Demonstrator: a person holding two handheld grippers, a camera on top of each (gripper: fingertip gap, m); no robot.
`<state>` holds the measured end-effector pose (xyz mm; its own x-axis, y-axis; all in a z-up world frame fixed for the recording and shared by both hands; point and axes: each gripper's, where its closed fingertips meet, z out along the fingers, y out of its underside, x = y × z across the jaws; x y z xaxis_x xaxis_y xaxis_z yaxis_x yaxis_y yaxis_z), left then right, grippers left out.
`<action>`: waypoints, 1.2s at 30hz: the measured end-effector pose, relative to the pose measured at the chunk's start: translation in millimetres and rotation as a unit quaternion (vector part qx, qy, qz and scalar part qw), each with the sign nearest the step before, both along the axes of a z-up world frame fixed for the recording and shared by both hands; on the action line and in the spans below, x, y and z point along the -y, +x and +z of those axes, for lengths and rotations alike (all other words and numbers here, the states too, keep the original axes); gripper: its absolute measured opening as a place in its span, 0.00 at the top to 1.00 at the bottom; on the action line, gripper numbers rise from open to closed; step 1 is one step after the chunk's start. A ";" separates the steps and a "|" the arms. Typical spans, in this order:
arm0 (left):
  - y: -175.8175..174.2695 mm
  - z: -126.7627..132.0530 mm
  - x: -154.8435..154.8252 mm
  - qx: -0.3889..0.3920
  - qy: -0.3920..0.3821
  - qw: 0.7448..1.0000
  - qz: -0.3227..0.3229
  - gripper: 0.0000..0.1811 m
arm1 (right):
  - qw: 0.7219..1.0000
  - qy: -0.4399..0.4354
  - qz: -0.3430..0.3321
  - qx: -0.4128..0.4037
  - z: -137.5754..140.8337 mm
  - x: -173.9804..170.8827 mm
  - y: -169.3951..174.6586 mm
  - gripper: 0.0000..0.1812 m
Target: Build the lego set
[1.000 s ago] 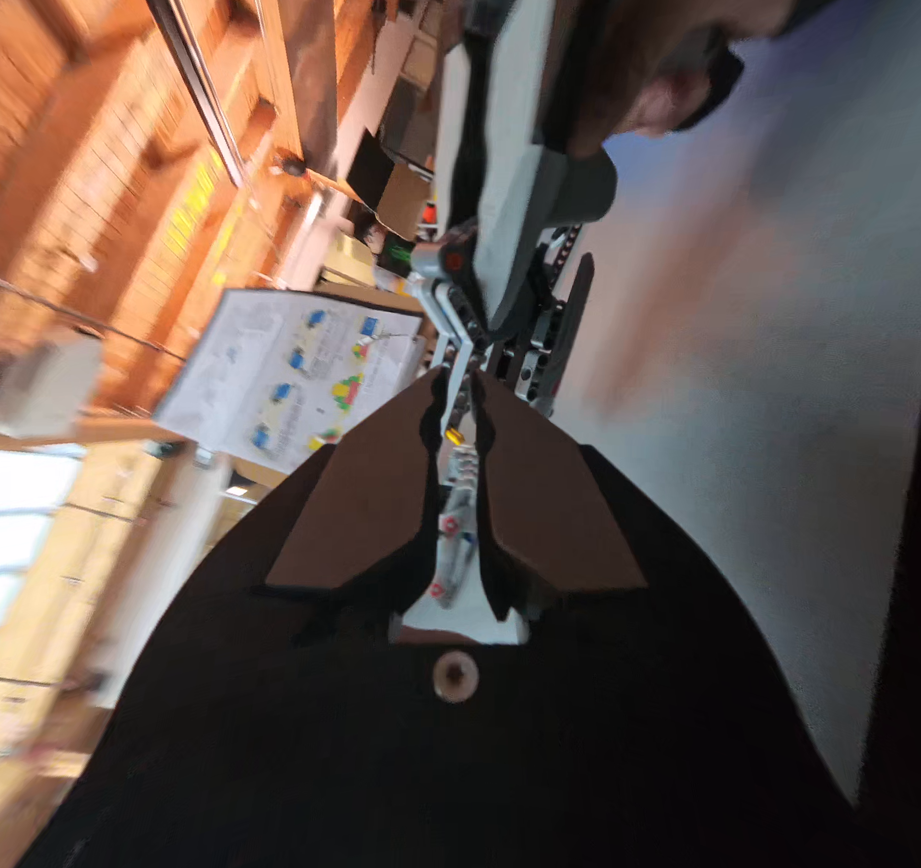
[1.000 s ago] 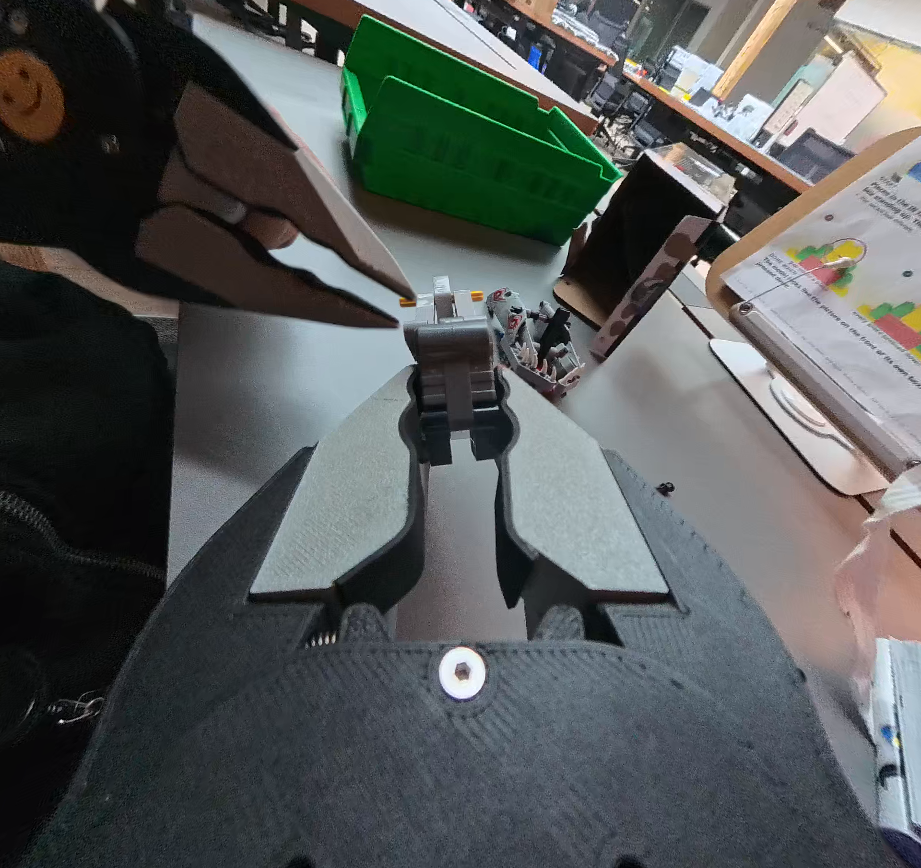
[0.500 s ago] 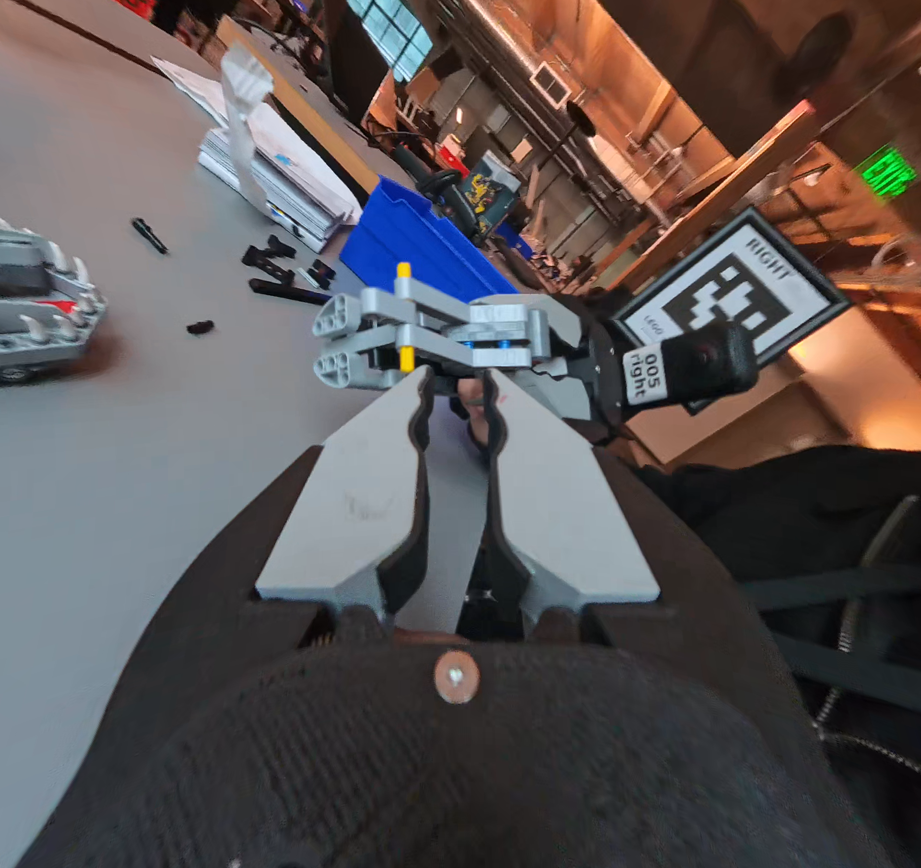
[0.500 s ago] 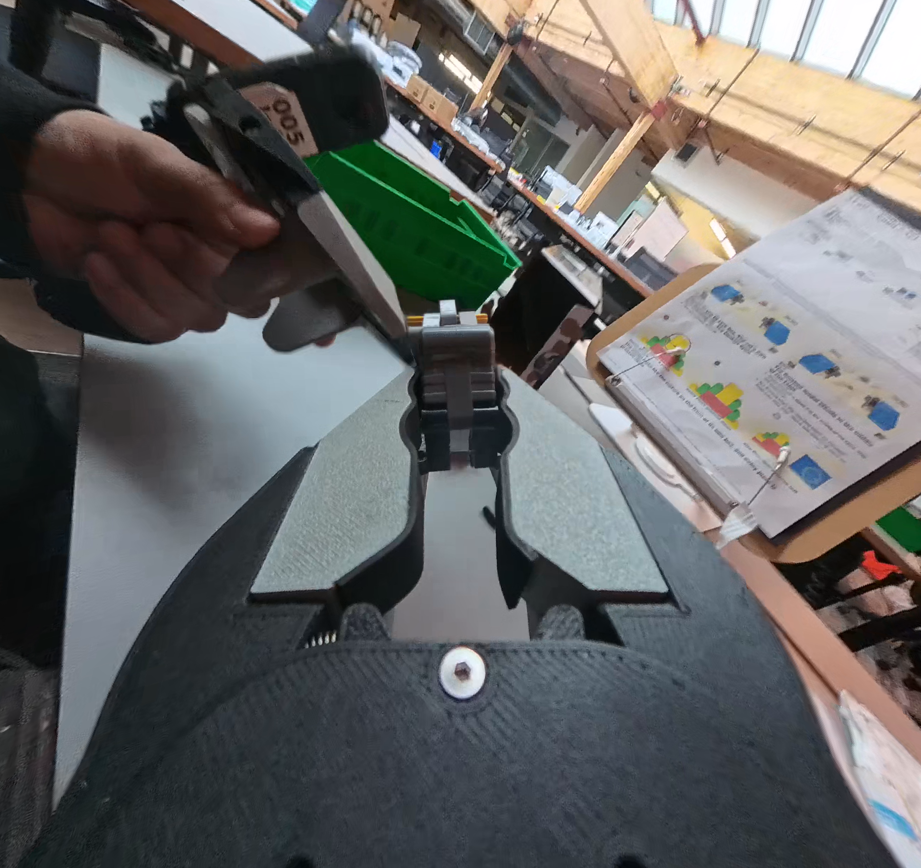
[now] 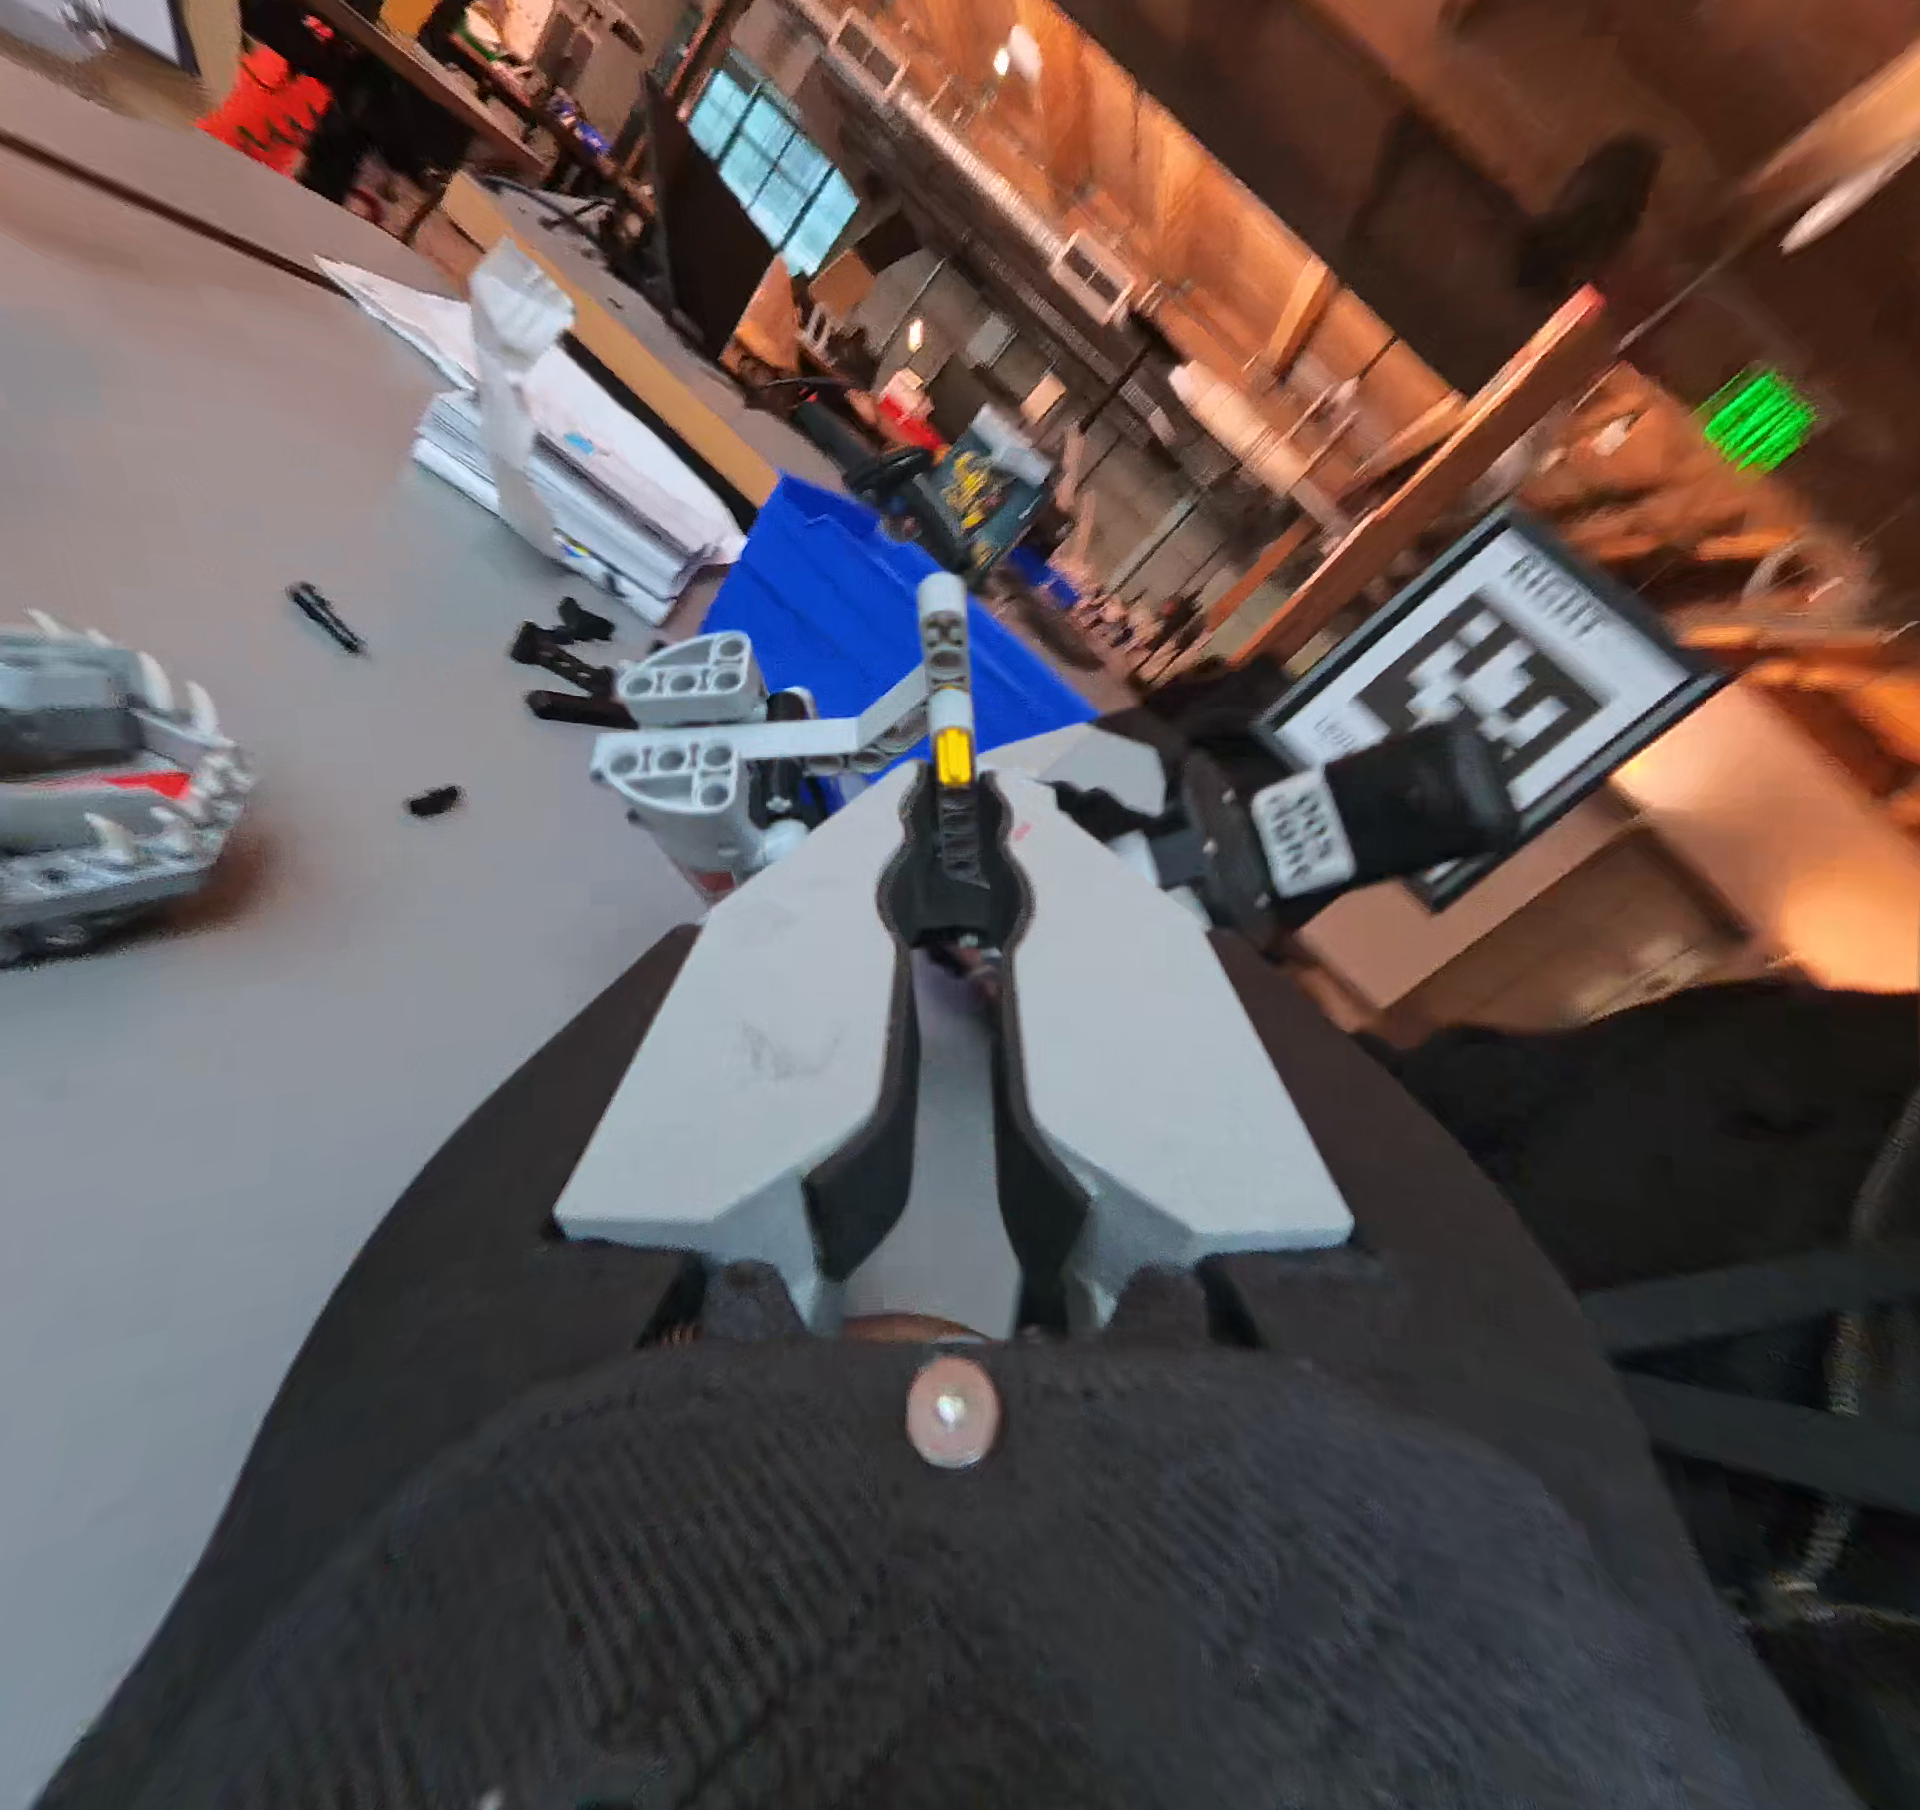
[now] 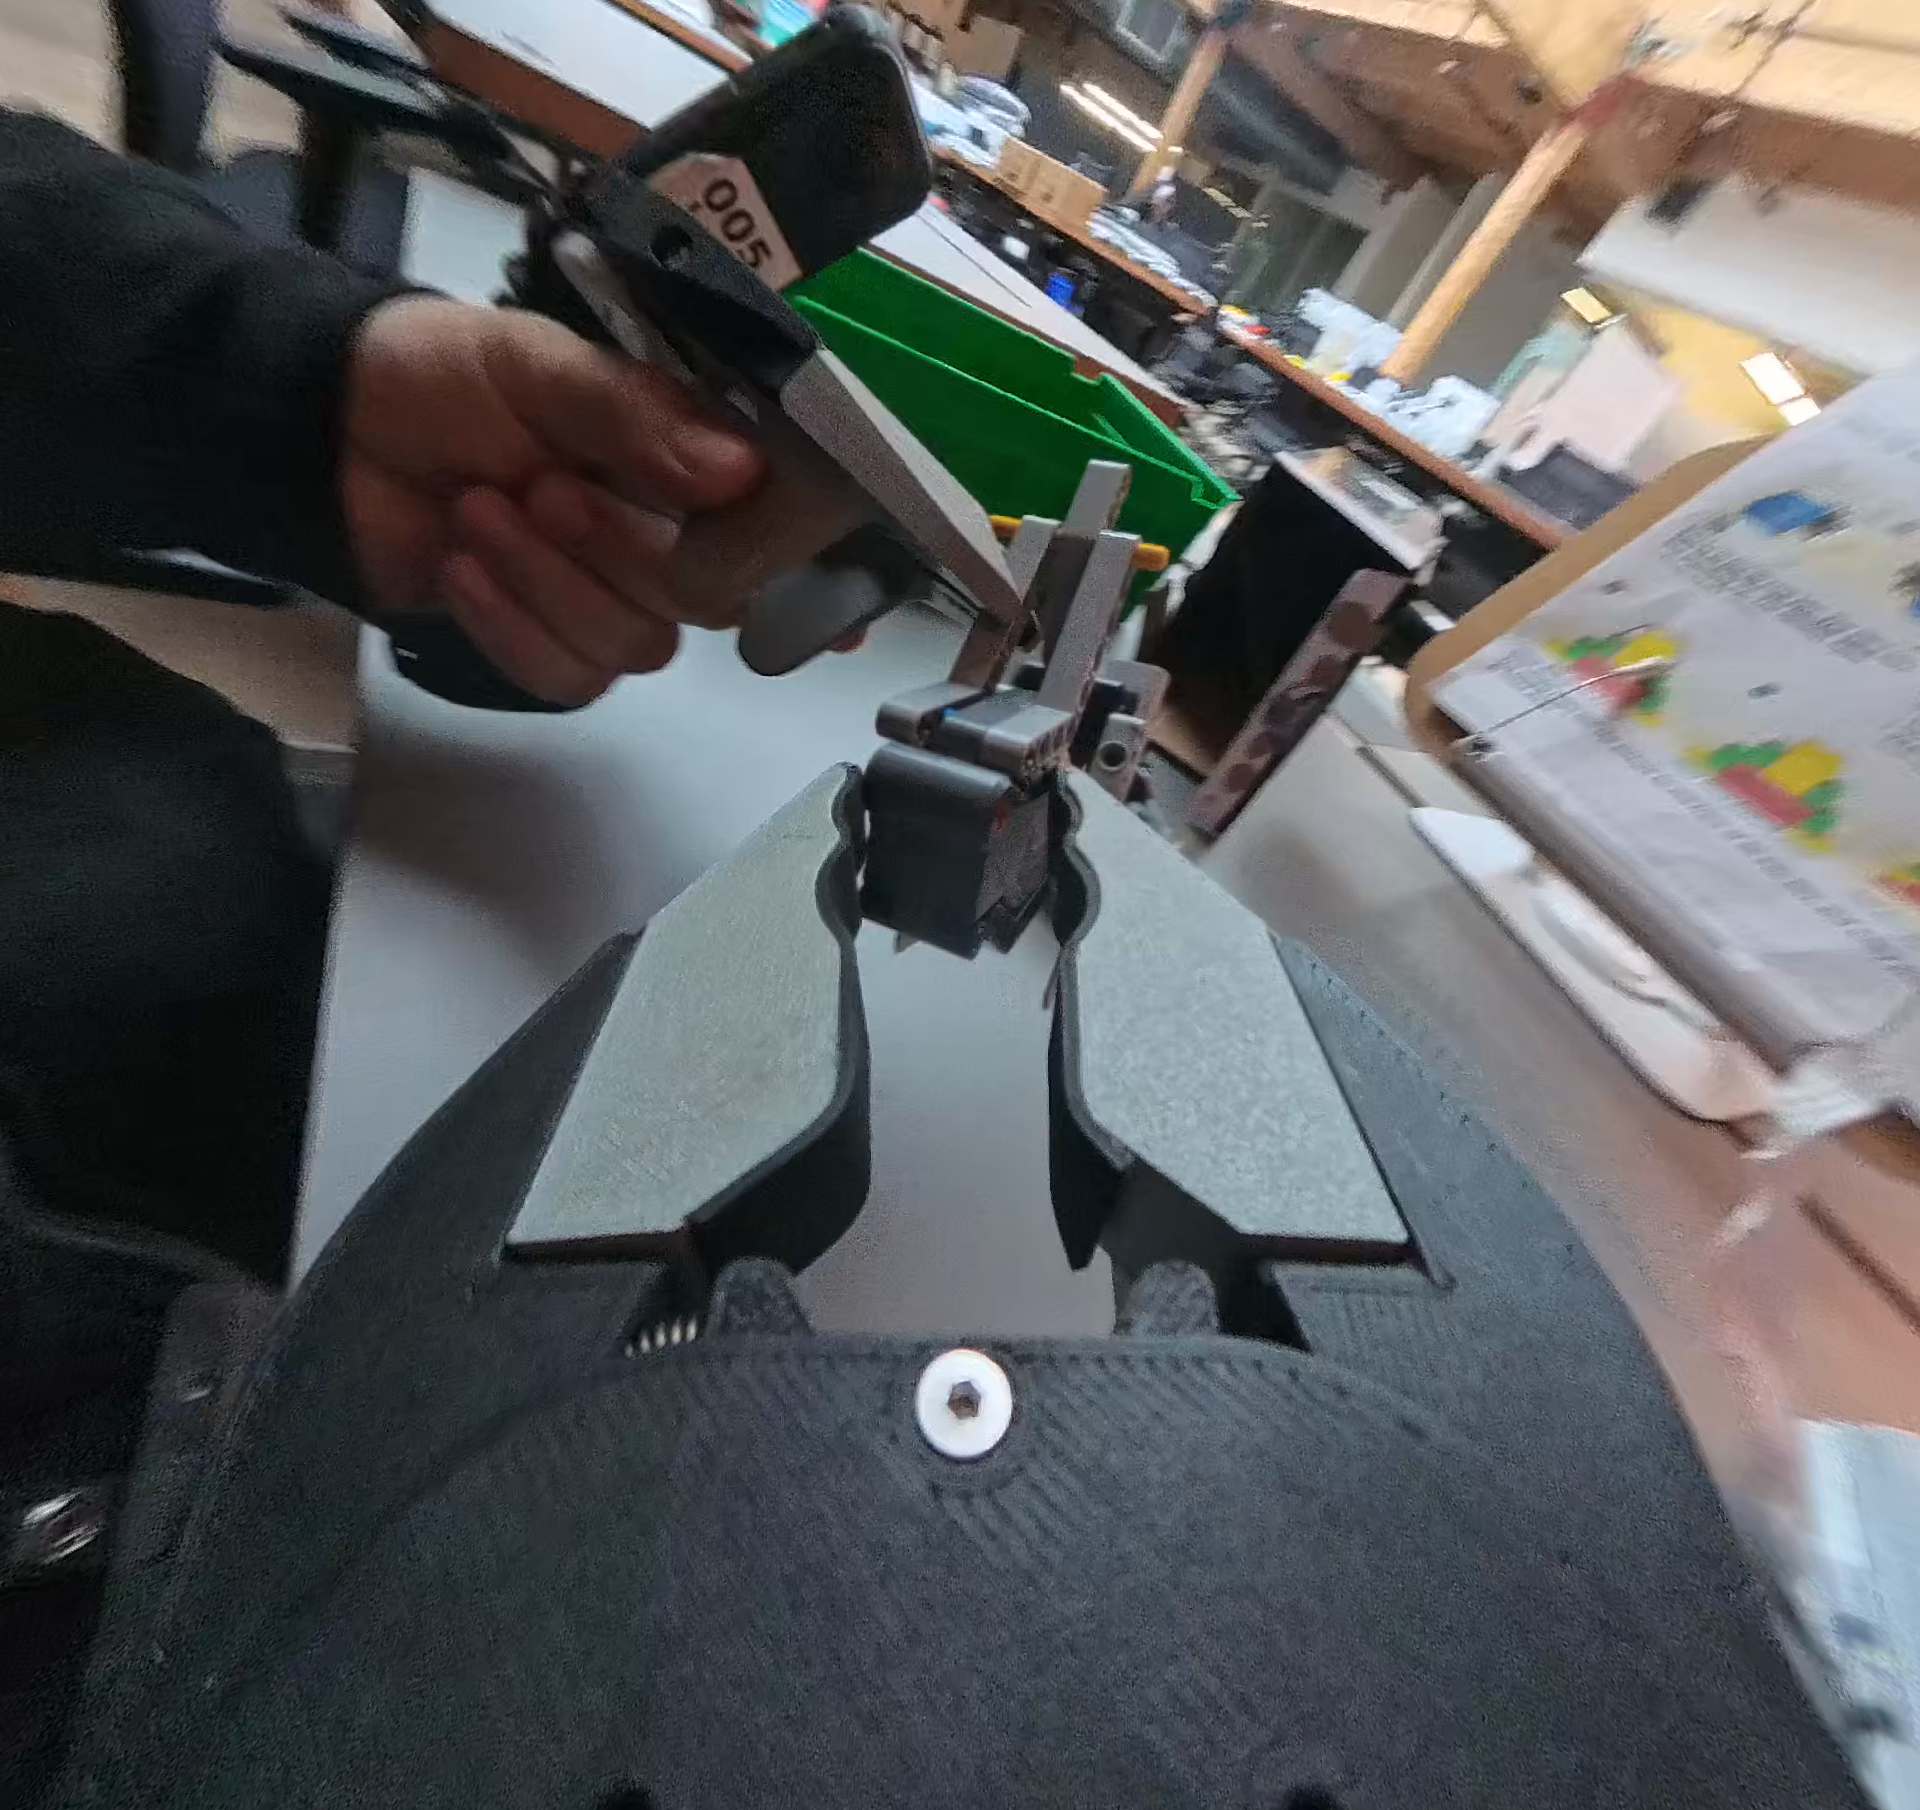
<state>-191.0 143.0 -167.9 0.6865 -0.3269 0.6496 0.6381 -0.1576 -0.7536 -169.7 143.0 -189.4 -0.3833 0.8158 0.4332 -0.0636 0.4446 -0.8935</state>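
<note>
The grey lego assembly [image 6: 1023, 721] is held above the table [image 5: 208, 1085], between the two grippers, clear of the surface. Its dark grey block end sits wedged between the fingertips of the right gripper [image 6: 961, 861], whose jaws are clamped against both sides of that block. From the block, light grey beams rise at a tilt, and a yellow-tipped pin [image 5: 951, 758] with a pale axle above it projects from the far side. The left gripper [image 5: 954, 825] is closed to a narrow slit at its tips and pinches that pin just below the yellow section; a hand [image 6: 520, 503] in a black sleeve grips its handle. In the left wrist view, two pale rounded beam ends [image 5: 681, 726] of the same assembly stand out to the left of the pin. On the table, well apart to the left in that view, rests a second grey model with white teeth [image 5: 99, 784]. Small black loose parts [image 5: 561, 664] lie scattered between it and a stack of white papers [image 5: 582, 482]. A blue bin [image 5: 852, 607] stands behind the assembly in the left wrist view. In the right wrist view a green bin [image 6: 997, 399] stands behind it, and an instruction sheet on a stand [image 6: 1714, 721] is propped to the right.
</note>
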 end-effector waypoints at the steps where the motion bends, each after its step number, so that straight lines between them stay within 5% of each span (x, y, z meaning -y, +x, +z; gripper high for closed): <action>1: -2.0 -2.0 -0.9 -0.026 -0.007 1.000 0.006 0.97 | 0.999 -0.027 0.020 0.014 -0.3 0.6 2.4 0.84; 8: -11.7 -23.1 -4.9 -0.026 -0.047 0.998 0.019 0.97 | 0.983 -0.153 0.006 0.099 17.4 -26.6 -8.4 0.82; 12: -3.5 -25.5 -9.1 -0.033 -0.050 0.998 0.014 0.97 | 0.979 -0.117 -0.050 0.159 3.7 -23.6 -34.0 0.84; 15: -2.8 -27.1 -10.7 -0.064 -0.056 0.996 0.027 0.97 | 0.982 -0.091 -0.044 0.162 -1.5 -14.3 -41.4 0.94; 22: -5.5 -34.7 -12.8 -0.127 -0.066 0.988 0.061 0.97 | 0.981 -0.076 -0.050 0.172 -10.9 -14.6 -43.6 0.96; 29: -3.1 -40.3 -22.3 -0.232 -0.077 0.965 0.091 0.96 | 0.983 -0.100 -0.060 0.140 -8.1 -16.4 -43.3 0.97; 36: -12.8 -26.0 -24.4 -0.378 -0.045 0.903 0.198 0.97 | 0.988 -0.077 -0.104 0.084 4.6 -22.8 -49.7 0.97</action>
